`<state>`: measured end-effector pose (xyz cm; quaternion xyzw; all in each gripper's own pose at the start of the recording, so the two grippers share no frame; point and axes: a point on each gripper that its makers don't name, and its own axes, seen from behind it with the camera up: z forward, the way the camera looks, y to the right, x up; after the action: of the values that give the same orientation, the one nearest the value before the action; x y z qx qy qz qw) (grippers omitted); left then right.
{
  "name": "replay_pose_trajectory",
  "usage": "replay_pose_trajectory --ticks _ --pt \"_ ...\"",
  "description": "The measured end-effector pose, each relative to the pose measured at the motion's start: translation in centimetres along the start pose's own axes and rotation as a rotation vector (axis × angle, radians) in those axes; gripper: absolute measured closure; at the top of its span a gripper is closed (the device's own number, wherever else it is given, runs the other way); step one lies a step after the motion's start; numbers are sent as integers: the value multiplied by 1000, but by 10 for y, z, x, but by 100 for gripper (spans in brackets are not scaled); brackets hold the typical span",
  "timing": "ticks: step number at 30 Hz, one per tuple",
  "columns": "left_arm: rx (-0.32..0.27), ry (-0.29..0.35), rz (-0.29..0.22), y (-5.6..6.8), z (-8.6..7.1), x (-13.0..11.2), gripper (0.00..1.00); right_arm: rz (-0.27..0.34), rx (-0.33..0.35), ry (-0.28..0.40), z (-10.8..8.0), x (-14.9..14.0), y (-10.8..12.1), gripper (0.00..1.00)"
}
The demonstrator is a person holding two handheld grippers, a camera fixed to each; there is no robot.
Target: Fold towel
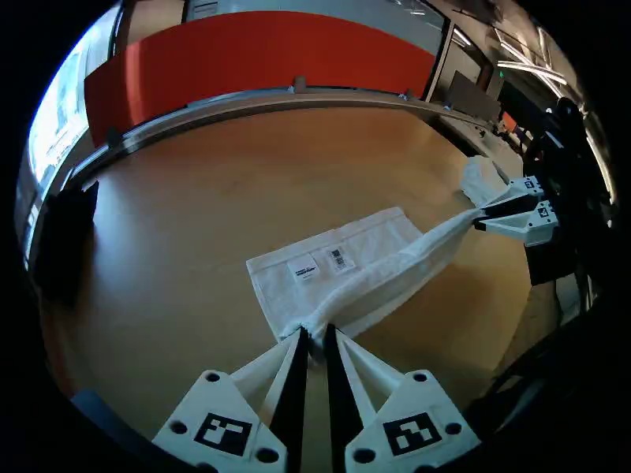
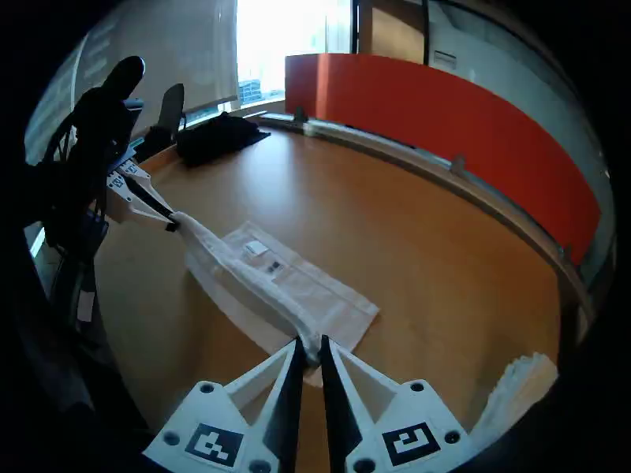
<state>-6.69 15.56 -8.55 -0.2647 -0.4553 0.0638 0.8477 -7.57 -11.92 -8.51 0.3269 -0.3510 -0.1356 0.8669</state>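
Fingers (image 1: 293, 370) of the left gripper (image 1: 315, 337) are squeezed shut on one end of the towel (image 1: 339, 264), with a little bit of white cloth caught between them. The right gripper (image 2: 311, 347) pinches the other end of the same edge in the same way. That edge is lifted and pulled into a long, bunched-up rope that hangs in the air from one gripper to the other. The rest of the towel lies flat on the wooden table (image 1: 197, 197), with two small labels (image 1: 319, 266) facing up. The flat part is on the side nearer the red screen (image 1: 260, 55), and the lifted edge is on the side farther from it. It looks like the first fold is being made: the near edge is picked up but not yet laid over. Next, I think both grippers should move together toward the red screen, keeping level with each other, so the lifted edge goes over the flat part. Then they should come down and set it on the edge nearest the red screen. The rope of cloth looks crumpled, so pulling the two ends a bit apart may help it spread out first. If one gripper goes faster, the fold could come out crooked.
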Motion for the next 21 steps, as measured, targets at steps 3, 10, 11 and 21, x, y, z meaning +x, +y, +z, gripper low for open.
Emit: replay_pose_trajectory --ticks 3,10,11,21 --pt "1 -8 5 -4 8 2 85 10 1 -11 7 -3 3 86" --pt "-2 -32 13 -9 23 0 85 23 5 -34 19 -11 9 85" --pt "-1 -36 14 -10 25 0 85 27 5 -37 21 -12 10 85" --pt "18 -75 38 -22 60 -7 83 59 8 -62 48 -22 22 84"
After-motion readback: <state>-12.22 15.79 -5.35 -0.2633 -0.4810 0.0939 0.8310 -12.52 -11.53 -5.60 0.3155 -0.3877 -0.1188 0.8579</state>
